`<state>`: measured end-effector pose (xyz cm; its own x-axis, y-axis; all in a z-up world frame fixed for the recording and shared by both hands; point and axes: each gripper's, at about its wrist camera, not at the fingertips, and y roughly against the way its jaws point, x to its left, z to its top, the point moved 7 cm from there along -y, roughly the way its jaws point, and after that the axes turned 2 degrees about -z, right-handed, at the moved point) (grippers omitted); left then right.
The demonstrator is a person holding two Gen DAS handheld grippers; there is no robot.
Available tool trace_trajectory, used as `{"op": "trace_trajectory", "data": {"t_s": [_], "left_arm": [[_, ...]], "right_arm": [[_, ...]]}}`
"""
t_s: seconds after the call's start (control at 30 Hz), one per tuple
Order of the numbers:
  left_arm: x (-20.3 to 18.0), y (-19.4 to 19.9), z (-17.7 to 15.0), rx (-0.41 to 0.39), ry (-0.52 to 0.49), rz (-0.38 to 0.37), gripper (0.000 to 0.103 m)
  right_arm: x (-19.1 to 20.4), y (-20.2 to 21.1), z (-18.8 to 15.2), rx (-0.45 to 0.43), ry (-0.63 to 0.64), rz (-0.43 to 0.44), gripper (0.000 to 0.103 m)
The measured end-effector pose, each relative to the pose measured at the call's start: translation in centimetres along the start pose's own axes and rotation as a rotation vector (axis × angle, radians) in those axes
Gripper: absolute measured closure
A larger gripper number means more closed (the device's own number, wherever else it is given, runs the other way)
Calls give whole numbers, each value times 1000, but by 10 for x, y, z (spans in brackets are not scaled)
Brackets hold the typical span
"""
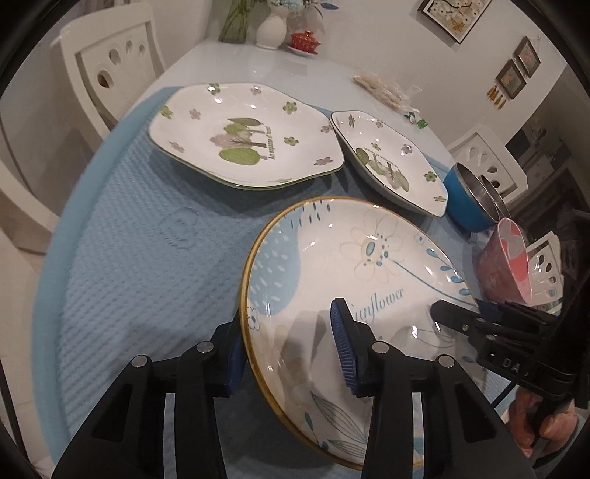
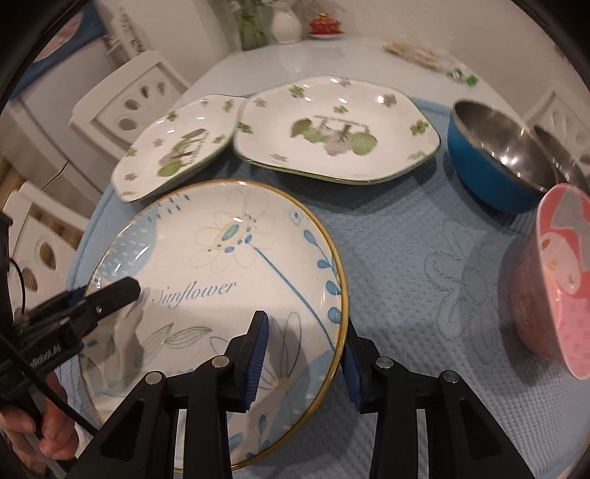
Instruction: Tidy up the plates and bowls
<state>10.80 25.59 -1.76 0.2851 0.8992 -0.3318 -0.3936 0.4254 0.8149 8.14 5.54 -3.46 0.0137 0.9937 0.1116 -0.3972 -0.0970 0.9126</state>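
A round gold-rimmed "Sunflower" plate (image 1: 354, 265) (image 2: 221, 258) lies on the blue mat. My left gripper (image 1: 291, 346) straddles its left rim, one finger outside and one on the inner face, jaws wide apart. My right gripper (image 2: 306, 353) straddles the right rim the same way. Each gripper shows in the other's view, the right one (image 1: 457, 313) and the left one (image 2: 110, 294). Two white tree-print plates, one large (image 1: 243, 136) (image 2: 339, 129) and one smaller (image 1: 391, 162) (image 2: 173, 147), lie behind. A blue steel-lined bowl (image 1: 468, 199) (image 2: 497, 162) and a pink bowl (image 1: 505, 261) (image 2: 553, 280) stand at the right.
The blue mat (image 1: 140, 258) (image 2: 424, 276) covers the near part of a white table. A white vase (image 1: 273, 25), a red lidded cup (image 1: 304, 40) and a clear packet (image 1: 383, 90) sit at the far end. White chairs (image 1: 110, 62) surround the table.
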Motion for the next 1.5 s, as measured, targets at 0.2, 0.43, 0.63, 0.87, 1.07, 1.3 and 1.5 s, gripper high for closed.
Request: {"op": "trace_trajectory", "data": {"t_s": [0.2,0.43,0.63,0.87,1.07,1.3,1.5], "left_arm": [[7,40,-14,-42,-11,7,65],[19,87,-33,-95,18,35,65],[26,100,-53,-101,11,67,65],[25,87,-74,-61,7,69,65],[24,66,-91,11,12,50,65],[25,59,-104,68,-4,26,65],[31,72,-104,56,-32,69,64]], "right_arm": [[26,27,-16,-34,77,20,67],[63,57,-40,-56,154,66,67],[83,61,-61,-35,188,83,67],[80,51,-78,13,203,50,67],[64,30,-93,94,157,46,67],[59,35,-98,87,186,38,67],[59,40,-102,99,213,46,67]]}}
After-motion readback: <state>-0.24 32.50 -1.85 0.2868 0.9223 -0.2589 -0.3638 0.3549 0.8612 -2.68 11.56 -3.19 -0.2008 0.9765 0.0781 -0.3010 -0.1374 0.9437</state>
